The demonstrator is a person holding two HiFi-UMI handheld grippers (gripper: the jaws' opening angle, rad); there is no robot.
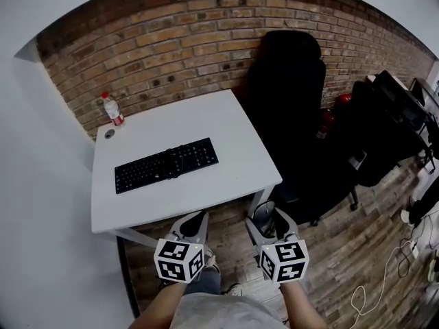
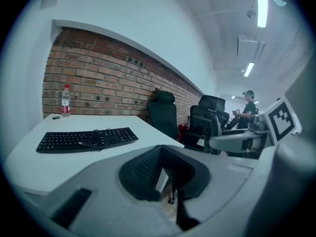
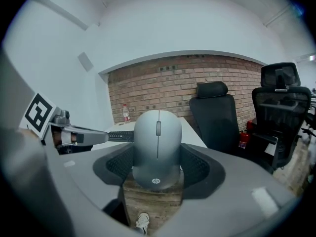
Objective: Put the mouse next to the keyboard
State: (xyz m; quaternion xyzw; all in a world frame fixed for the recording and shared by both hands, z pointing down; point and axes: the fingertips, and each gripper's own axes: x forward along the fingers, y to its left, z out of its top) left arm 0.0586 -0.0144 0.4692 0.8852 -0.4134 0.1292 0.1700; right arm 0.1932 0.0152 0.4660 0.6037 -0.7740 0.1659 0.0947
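A grey mouse (image 3: 157,147) sits upright between the jaws of my right gripper (image 3: 158,164), which is shut on it; from the head view that mouse (image 1: 265,214) shows just below the table's front edge, in the right gripper (image 1: 266,226). A black keyboard (image 1: 166,164) lies on the white table (image 1: 236,139), left of centre, with a cable bundled on it. The keyboard (image 2: 87,139) also shows in the left gripper view. My left gripper (image 1: 193,226) hangs in front of the table edge, shut with nothing in it (image 2: 159,174).
A water bottle (image 1: 112,110) stands at the table's back left corner by a cable hole (image 1: 109,133). A black office chair (image 1: 287,101) stands right of the table against the brick wall, with more chairs (image 1: 384,125) beyond. Cables (image 1: 405,252) lie on the wooden floor.
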